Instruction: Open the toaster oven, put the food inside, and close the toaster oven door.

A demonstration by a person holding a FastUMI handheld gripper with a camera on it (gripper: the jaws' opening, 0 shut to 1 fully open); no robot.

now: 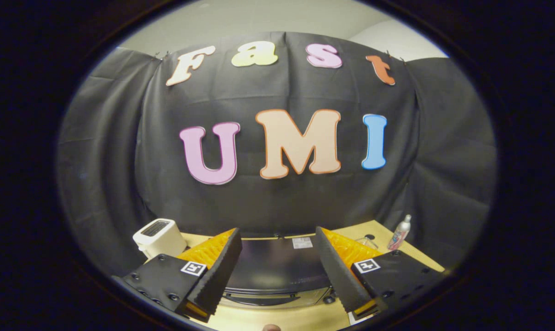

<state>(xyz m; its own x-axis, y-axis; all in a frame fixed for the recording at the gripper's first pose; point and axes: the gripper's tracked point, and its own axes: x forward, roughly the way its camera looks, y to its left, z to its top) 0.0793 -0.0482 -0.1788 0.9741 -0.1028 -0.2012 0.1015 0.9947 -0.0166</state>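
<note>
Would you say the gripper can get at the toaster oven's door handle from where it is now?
Probably yes. The gripper is open, its fingers spread above the toaster oven, whose handle lies between and below them with nothing in the way. The white toaster and spray bottle stand off to the sides.

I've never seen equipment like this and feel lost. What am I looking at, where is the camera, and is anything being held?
The camera rides on a hand-held gripper and looks forward along its two fingers, the wedge shapes low in the view. They stand open and hold nothing. Between and just beyond them, on a wooden table, sits a dark toaster oven, seen from above; I cannot tell how its door stands. Beside one finger is a white toaster; past the other stands a small spray bottle. Black cloth forms the wall behind.
</note>
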